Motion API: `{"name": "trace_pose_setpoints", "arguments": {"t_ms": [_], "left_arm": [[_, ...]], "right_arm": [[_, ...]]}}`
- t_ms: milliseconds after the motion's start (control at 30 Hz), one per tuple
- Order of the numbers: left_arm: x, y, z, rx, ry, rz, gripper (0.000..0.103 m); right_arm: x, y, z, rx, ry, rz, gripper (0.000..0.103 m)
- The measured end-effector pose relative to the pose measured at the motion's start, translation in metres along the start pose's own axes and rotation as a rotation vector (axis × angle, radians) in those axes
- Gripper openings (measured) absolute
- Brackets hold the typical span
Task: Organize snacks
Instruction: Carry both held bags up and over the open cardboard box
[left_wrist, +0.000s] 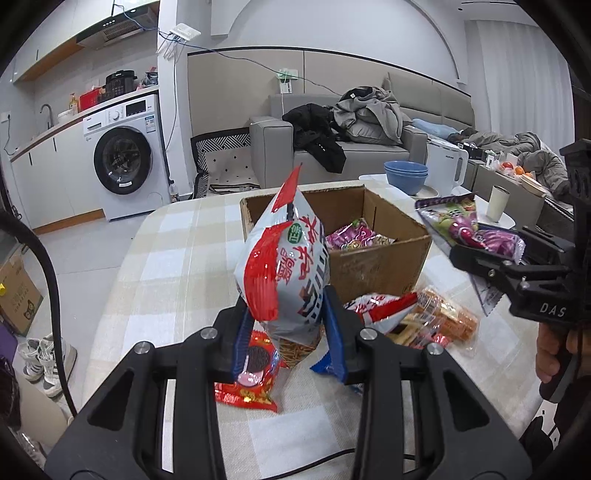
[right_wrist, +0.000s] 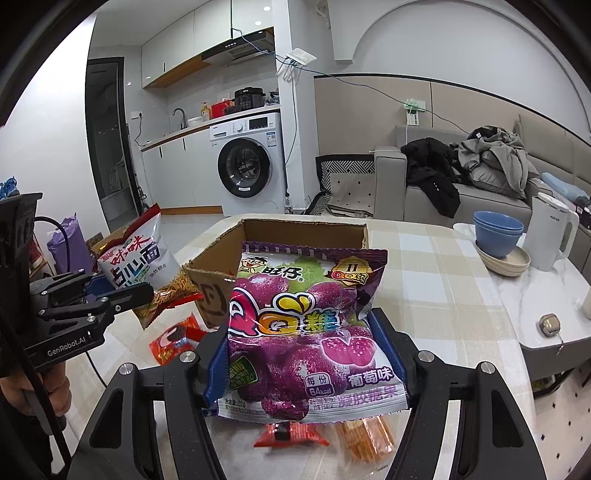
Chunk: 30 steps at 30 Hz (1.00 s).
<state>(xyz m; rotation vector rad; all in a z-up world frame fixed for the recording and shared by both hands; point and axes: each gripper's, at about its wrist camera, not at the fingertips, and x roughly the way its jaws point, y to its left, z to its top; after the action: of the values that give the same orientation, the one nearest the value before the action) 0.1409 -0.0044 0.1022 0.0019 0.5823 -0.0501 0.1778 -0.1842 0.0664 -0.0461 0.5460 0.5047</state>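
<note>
Grippers both loaded, I see. Left gripper pinches narrow on the noodle snack bag, lifted off the table, cardboard box at its 1 o'clock. Right gripper clamps wider across the purple gummy bag, box at 12 o'clock beyond it. Cookie pack and cracker pack lie on the checked tablecloth.

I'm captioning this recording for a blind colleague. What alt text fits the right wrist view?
The right gripper holds a purple grape gummy packet upright before an open cardboard box on a checked tablecloth. At left, the left gripper holds a white noodle snack bag; more snacks lie below.
</note>
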Motion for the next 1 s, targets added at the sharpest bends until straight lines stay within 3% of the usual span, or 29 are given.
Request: {"name": "trace_pose_setpoints", "arguments": {"t_ms": [667,1000], "left_arm": [[0.007,-0.018,0.062,-0.005,-0.033,-0.039,0.032],[0.056,-0.021,0.086,-0.027,0.021,-0.023,0.032]], "right_arm": [[0.044,0.0,0.034,-0.009,-0.001,0.016,0.069],[0.069,0.01,0.044,-0.044,-0.006,0.017,0.07]]}}
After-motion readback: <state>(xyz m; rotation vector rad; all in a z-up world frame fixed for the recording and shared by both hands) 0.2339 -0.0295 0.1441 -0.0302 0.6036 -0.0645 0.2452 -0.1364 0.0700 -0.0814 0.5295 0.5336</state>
